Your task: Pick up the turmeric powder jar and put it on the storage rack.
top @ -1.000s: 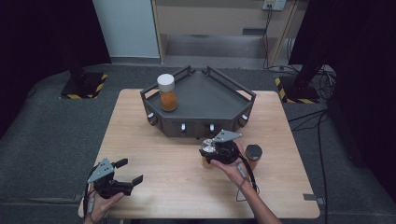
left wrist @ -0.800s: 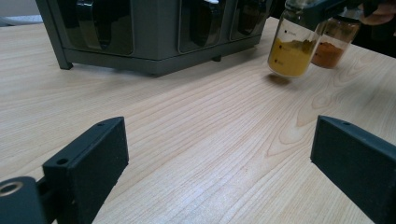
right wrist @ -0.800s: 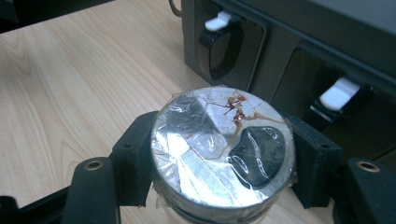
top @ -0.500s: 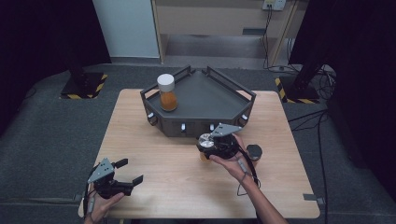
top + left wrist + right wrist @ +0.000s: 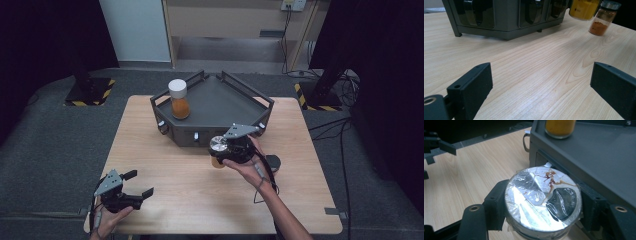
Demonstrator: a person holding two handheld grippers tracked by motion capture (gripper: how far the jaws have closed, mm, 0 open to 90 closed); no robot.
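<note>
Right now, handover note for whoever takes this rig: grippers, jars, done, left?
Right gripper: shut on the foil-topped jar, held off the wooden table just in front of the grey rack.
Left gripper: open, holds nothing, at the near left of the table.
White-capped jar already stands on the rack top. A dark-lidded jar waits on the table beside the right hand.
Left, probably: set the held jar on the rack, then the last one.

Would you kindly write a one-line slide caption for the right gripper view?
Right gripper shut on a foil-topped jar beside the grey rack, where another jar stands.
</note>
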